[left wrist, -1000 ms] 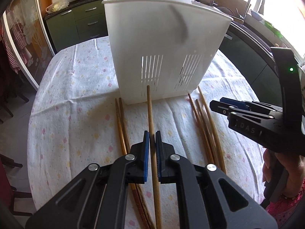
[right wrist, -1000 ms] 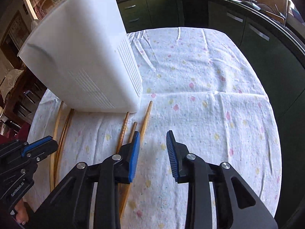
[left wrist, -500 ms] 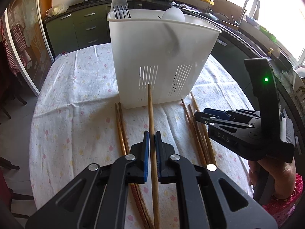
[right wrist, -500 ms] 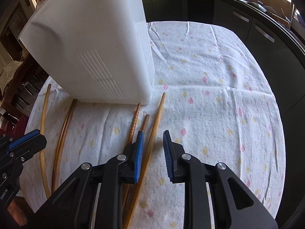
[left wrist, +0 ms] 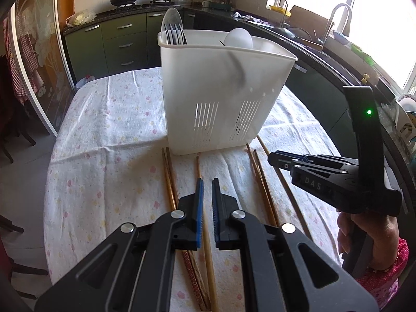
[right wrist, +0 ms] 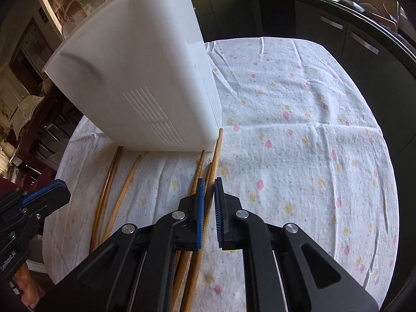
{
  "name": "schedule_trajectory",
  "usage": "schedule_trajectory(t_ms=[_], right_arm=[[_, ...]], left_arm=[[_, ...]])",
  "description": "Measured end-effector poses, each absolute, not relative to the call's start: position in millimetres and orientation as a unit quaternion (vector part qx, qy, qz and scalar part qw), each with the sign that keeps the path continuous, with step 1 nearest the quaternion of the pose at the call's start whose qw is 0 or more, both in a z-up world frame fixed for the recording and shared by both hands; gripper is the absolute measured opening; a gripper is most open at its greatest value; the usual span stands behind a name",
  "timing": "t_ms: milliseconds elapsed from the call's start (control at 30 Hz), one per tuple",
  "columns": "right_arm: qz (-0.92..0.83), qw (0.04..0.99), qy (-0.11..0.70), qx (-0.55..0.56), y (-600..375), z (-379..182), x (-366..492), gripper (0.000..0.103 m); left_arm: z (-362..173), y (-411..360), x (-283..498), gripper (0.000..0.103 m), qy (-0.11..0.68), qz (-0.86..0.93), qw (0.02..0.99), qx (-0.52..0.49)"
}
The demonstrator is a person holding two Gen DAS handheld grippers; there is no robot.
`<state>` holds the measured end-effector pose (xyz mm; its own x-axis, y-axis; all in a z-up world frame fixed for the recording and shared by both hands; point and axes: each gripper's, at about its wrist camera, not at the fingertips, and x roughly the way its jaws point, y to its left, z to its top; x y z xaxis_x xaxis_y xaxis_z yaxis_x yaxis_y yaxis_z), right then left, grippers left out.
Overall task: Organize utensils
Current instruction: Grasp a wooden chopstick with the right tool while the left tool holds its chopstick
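Note:
A white utensil caddy (left wrist: pixel 221 91) stands on the flowered tablecloth; it also shows in the right wrist view (right wrist: pixel 137 78). Several wooden chopsticks lie in front of it. My left gripper (left wrist: pixel 206 182) is shut on one chopstick (left wrist: pixel 199 167), whose tip points toward the caddy's base. My right gripper (right wrist: pixel 207 182) has its jaws closed around a long chopstick (right wrist: pixel 216 148) that reaches the caddy's corner. A pair of chopsticks (left wrist: pixel 167 174) lies left of my left gripper. More chopsticks (left wrist: pixel 258 171) lie under my right gripper (left wrist: pixel 275 157).
The caddy holds forks (left wrist: pixel 174 35) and a white spoon (left wrist: pixel 238 37). The oval table's edge (right wrist: pixel 390 182) drops off on the right, with dark green cabinets (left wrist: pixel 117 44) and a sink counter (left wrist: pixel 325 39) beyond. A glass door (left wrist: pixel 33 65) stands to the left.
My left gripper has pulled back and up with its chopstick, whose tip has left the caddy's wall. My right gripper has closed from wide open onto the long chopstick.

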<state>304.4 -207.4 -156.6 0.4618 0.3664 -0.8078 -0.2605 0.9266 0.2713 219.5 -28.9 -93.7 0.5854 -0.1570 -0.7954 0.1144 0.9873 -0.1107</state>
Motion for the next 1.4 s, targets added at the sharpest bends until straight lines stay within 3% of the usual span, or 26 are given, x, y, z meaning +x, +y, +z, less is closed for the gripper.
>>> schedule_trajectory(t_ms=[100,167,433,900,967,1200,1267,1400], right_arm=[[0.19,0.859,0.471,0.064,-214.6,-143.9,298.1,0.007],[0.194,0.862,0.464,0.068,-217.4,-136.4,290.9,0.001],[0.188,0.849,0.492,0.039,-219.8,-145.0,296.5,0.002],[0.188,0.835,0.517,0.012,-192.5,-169.6,310.4,0.004],[0.187,0.833,0.52,0.003,-185.6,-170.8,310.4,0.013],[0.167,0.828,0.536,-0.02,-180.3,-177.2,313.0,0.013],[0.161,0.827,0.538,-0.026,-178.4,-179.5,315.0,0.022],[0.164,0.824,0.541,-0.029,-178.5,-179.0,320.5,0.026]], left_arm=[[-96.7,-28.5,224.2,0.006,0.457,-0.073,0.886,-0.018],[-106.4,-28.4,233.3,0.006,0.483,-0.075,0.872,-0.016],[-150.4,-40.3,252.3,0.007,0.553,-0.065,0.831,0.017],[-160.0,-56.6,261.0,0.015,0.571,-0.065,0.817,0.057],[-160.0,-57.8,260.1,0.012,0.569,-0.068,0.818,0.058],[-158.8,-66.5,250.7,0.007,0.569,-0.086,0.815,0.065],[-158.6,-61.6,251.6,0.007,0.573,-0.091,0.813,0.049],[-159.5,-57.0,252.2,0.007,0.573,-0.092,0.813,0.043]])
